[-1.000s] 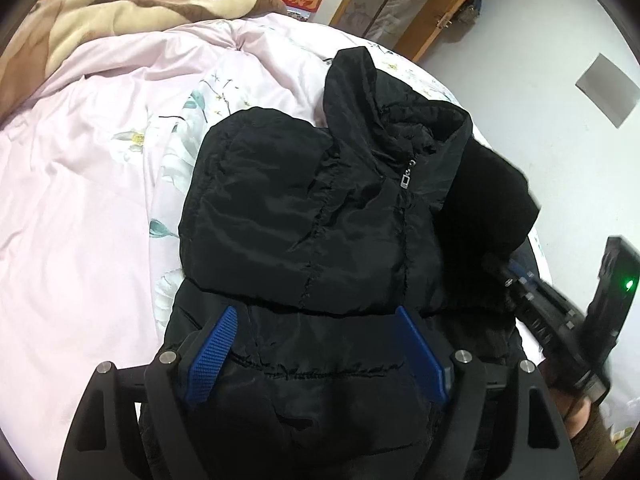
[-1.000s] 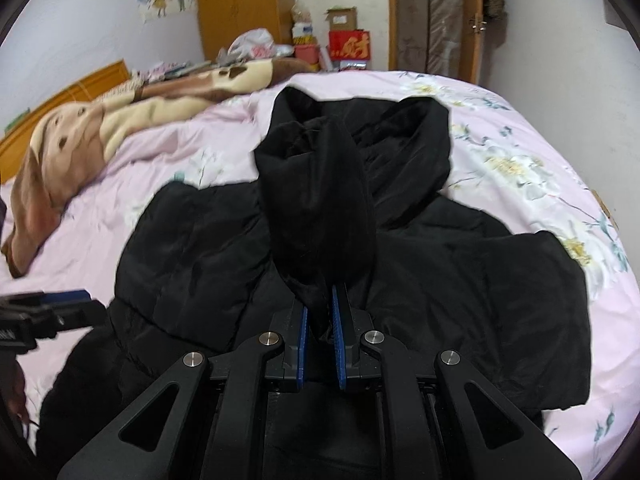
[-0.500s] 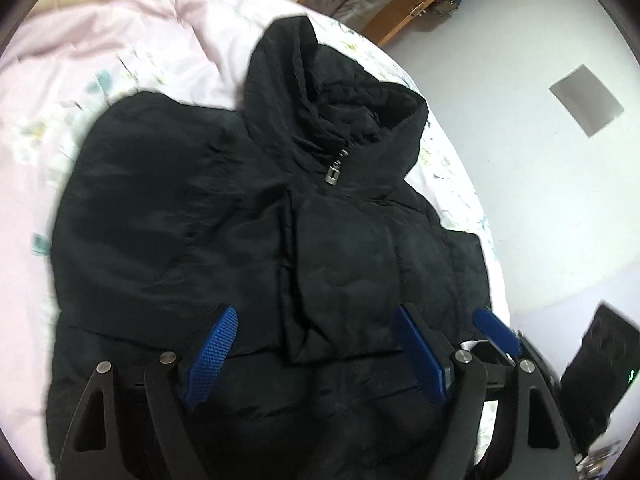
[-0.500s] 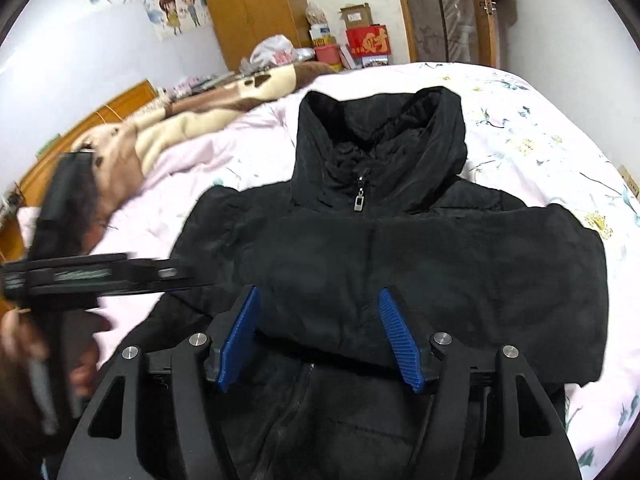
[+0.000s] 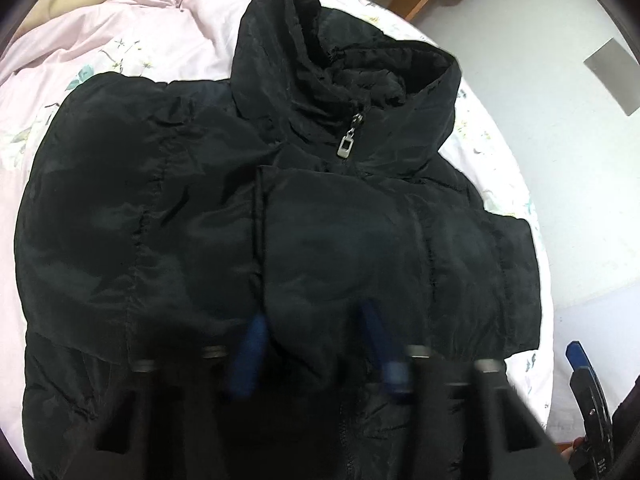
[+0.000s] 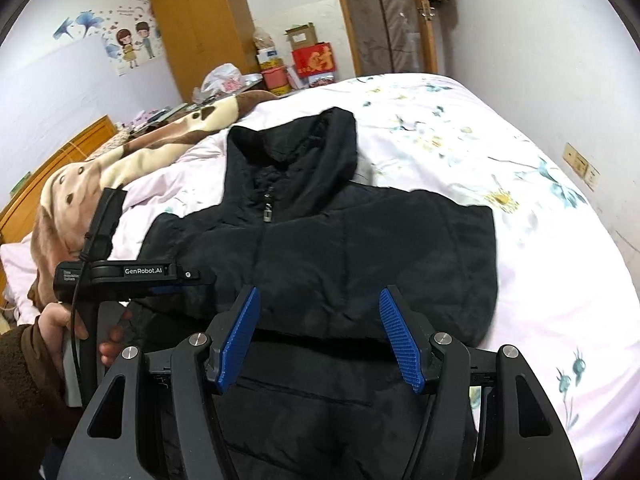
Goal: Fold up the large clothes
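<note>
The left gripper [image 5: 316, 344] is seen blurred low in its own view, its blue pads [image 5: 250, 354] closing in over the folded sleeve edge of the black jacket [image 5: 168, 216]; jacket fabric lies between the pads, but whether it is yet pressed cannot be told from the blur. The right gripper [image 6: 320, 334] is held with its jaws spread apart and nothing pinched, the jacket [image 6: 360, 248] lying below and beyond its ribbed blue pads [image 6: 402, 344]. In the right wrist view the left gripper [image 6: 168, 286] is seen from the side at the jacket's left edge, carried by a hand [image 6: 60, 322] in a brown sleeve [image 6: 20, 368].

The jacket is spread front-up on the bed [image 6: 540, 264], zipped, with the zipper pull [image 5: 347, 145] just below the raised collar. Both sleeves are folded in across the chest, so the outline is a squarish block. Its right edge runs well inside the mattress edge, with a broad strip of floral sheet left bare there and beyond the collar. To the left, a brown and cream blanket [image 6: 132, 160] is heaped near the jacket's shoulder, with a narrower band of pink sheet between them. A white wall [image 5: 560, 80] runs close along the bed's right side.
</note>
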The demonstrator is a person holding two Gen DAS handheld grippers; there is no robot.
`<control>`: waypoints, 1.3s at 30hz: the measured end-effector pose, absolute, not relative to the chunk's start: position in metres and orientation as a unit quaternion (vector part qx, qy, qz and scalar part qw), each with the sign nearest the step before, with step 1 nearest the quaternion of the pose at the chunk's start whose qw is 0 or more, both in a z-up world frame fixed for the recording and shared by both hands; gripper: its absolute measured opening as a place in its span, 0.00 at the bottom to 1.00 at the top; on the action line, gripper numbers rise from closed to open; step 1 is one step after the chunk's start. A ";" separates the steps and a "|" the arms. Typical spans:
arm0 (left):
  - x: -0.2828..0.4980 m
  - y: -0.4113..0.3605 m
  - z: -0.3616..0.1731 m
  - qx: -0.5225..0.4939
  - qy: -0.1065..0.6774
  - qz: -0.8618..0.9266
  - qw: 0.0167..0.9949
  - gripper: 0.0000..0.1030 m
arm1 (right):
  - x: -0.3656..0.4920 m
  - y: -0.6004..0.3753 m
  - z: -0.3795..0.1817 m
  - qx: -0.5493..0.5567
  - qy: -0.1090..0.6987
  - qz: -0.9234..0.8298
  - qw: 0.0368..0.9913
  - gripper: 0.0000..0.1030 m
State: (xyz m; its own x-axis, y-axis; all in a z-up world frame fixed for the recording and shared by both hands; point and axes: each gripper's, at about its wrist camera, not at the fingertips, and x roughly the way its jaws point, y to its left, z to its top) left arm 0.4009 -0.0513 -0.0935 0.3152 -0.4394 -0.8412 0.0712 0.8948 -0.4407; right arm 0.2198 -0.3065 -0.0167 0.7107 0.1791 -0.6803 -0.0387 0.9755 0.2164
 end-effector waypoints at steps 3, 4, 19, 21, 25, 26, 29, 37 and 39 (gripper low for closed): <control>0.398 -0.048 -0.088 -0.177 0.555 -0.158 0.797 0.09 | 0.218 -0.309 -0.019 0.099 0.381 0.051 0.918 0.61; 0.395 -0.046 -0.083 -0.174 0.548 -0.158 0.802 0.08 | 0.217 -0.309 -0.018 0.101 0.381 0.051 0.918 0.61; 0.383 0.026 -0.026 -0.183 0.465 -0.131 0.856 0.07 | 0.223 -0.304 -0.002 0.087 0.367 0.035 0.925 0.61; 0.381 0.035 -0.034 -0.183 0.460 -0.118 0.861 0.07 | 0.230 -0.303 -0.007 0.087 0.371 0.034 0.924 0.61; 0.381 0.058 -0.060 -0.197 0.480 -0.088 0.850 0.07 | 0.248 -0.301 -0.019 0.082 0.385 0.025 0.919 0.61; 0.380 0.063 -0.062 -0.198 0.482 -0.083 0.850 0.07 | 0.251 -0.301 -0.022 0.082 0.388 0.022 0.918 0.61; 0.381 0.072 -0.071 -0.210 0.479 -0.073 0.849 0.07 | 0.260 -0.304 -0.030 0.084 0.395 0.016 0.915 0.61; 0.386 0.064 -0.091 -0.160 0.495 -0.048 0.853 0.12 | 0.293 -0.303 -0.061 0.039 0.429 -0.007 0.903 0.61; 0.391 0.061 -0.100 -0.154 0.504 -0.044 0.849 0.15 | 0.300 -0.302 -0.073 0.018 0.439 -0.018 0.898 0.61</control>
